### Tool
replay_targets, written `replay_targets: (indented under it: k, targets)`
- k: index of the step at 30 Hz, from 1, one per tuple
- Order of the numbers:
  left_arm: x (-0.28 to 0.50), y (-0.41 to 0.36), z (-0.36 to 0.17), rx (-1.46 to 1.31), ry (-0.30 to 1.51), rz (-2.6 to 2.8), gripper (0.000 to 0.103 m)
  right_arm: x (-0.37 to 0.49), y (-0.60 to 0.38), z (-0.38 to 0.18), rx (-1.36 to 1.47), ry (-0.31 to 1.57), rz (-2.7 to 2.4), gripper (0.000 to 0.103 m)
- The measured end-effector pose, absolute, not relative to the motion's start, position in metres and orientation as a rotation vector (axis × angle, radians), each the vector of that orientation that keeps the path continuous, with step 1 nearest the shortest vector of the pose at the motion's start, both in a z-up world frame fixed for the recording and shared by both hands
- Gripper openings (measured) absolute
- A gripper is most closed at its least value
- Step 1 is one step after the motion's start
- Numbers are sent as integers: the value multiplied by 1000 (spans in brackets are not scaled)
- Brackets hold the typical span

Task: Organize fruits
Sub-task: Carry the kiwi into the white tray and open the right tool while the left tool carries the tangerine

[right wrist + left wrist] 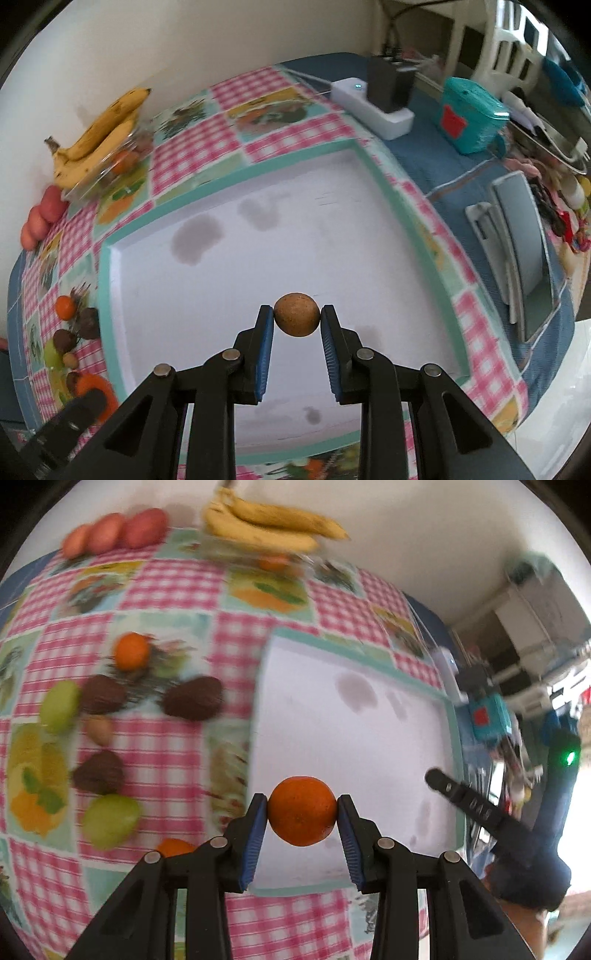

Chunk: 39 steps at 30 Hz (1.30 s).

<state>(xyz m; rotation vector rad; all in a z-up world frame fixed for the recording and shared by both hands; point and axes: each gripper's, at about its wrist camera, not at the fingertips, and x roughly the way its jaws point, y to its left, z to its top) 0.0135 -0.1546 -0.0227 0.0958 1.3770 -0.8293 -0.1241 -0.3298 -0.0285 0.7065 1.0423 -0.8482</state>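
From the left wrist, the left gripper [302,812] pinches an orange [301,811] between its blue pads above the near edge of the white tray [332,731], and only this view shows clearly the loose fruit to the left: another orange [131,651], dark brown fruits [192,703] and green fruits [110,821]. From the right wrist, the right gripper [297,315] pinches a small brown fruit [297,314] above the tray's middle, and only here appear a white box [373,105] and a teal container [471,116] at far right. The checked tablecloth [184,162] lies over a blue cover, with bananas [99,134] far left against the pale wall.
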Motion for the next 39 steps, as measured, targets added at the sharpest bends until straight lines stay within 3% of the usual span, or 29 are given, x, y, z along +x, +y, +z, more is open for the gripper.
replay_targets:
  k: [18, 22, 23, 25, 27, 29, 33, 36, 38, 39]
  targets:
    - [-11, -174, -66, 199, 1449, -798, 41, -136, -342, -62, 799, 1101, -844, 28]
    - [-9, -171, -65, 193, 1454, -799, 44, -137, -343, -63, 803, 1113, -860, 51]
    - [-8, -169, -63, 192, 1452, -800, 45, -137, -343, -62, 804, 1110, -862, 52]
    - [-8, -169, -57, 190, 1437, -808, 52, -137, -344, -60, 801, 1109, -855, 55]
    - [-7, -170, -51, 184, 1421, -815, 63, -137, -343, -55, 787, 1099, -860, 64]
    - [-5, -167, -44, 180, 1399, -812, 66, -136, -343, -51, 773, 1088, -863, 73]
    - [3, -159, -33, 194, 1364, -749, 78, -136, -341, -44, 745, 1070, -877, 78]
    - [14, -146, -29, 202, 1334, -674, 79, -134, -340, -42, 727, 1068, -882, 79]
    - [22, -137, -27, 203, 1313, -629, 80, -132, -339, -42, 712, 1069, -883, 90]
    - [25, -131, -29, 201, 1307, -613, 84, -132, -337, -42, 701, 1067, -884, 91]
